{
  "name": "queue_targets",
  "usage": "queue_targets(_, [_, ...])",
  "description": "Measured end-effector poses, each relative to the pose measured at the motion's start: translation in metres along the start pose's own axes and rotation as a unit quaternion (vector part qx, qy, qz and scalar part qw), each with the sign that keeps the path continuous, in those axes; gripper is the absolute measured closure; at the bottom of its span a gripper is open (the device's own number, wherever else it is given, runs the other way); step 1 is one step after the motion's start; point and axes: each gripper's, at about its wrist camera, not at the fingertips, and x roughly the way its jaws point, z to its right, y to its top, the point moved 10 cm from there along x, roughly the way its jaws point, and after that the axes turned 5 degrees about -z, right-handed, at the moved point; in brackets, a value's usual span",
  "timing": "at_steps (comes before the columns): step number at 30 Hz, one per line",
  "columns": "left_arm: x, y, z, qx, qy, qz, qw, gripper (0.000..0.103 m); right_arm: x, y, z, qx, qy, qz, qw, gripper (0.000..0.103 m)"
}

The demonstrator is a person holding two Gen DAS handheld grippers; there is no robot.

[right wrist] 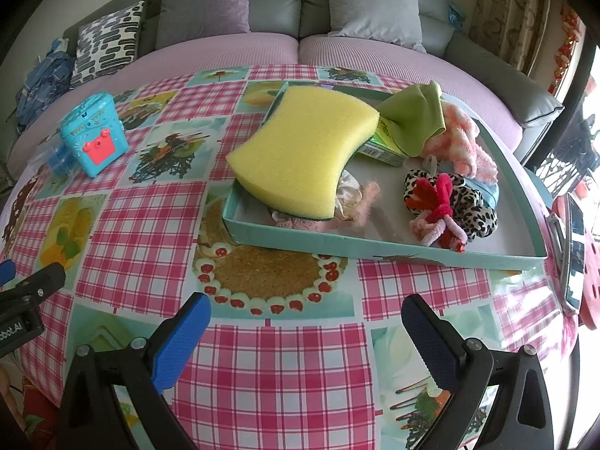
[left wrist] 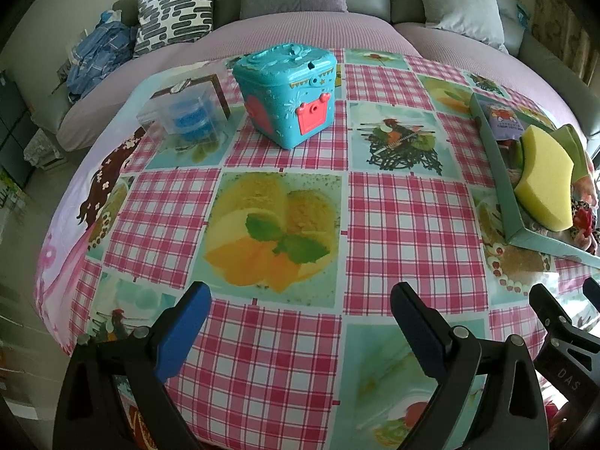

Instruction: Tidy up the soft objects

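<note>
A shallow teal tray [right wrist: 337, 242] on the checked tablecloth holds soft things: a big yellow sponge [right wrist: 303, 146] leaning on its left wall, a green cloth [right wrist: 416, 112], a pink fluffy piece [right wrist: 465, 142], and leopard and red scrunchies [right wrist: 450, 202]. In the left wrist view the same tray [left wrist: 498, 165] and sponge [left wrist: 543, 176] sit at the far right. My right gripper [right wrist: 303, 322] stands open in front of the tray, nothing between its fingers. My left gripper [left wrist: 300, 311] is open over the cloth, and the right gripper's fingers [left wrist: 551, 311] show beside it.
A turquoise toy box [left wrist: 288, 93] with a pink clasp stands at the table's far side, a clear box of blue discs [left wrist: 191, 116] to its left. A sofa with cushions [right wrist: 300, 18] runs behind. A phone-like object [right wrist: 573, 247] lies at the right edge.
</note>
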Motion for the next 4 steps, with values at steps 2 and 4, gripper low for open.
queue_targets(2, [-0.0023, 0.0008, -0.0003, 0.0, 0.004, 0.005, 1.0, 0.006, 0.0001, 0.0001, 0.0001, -0.001, 0.0, 0.0, 1.0, 0.0])
queue_targets(4, [-0.0018, 0.0007, 0.0002, 0.001, 0.003, 0.004, 1.0, 0.006, 0.0003, 0.0, 0.0002, -0.001, 0.0, 0.0, 1.0, 0.0])
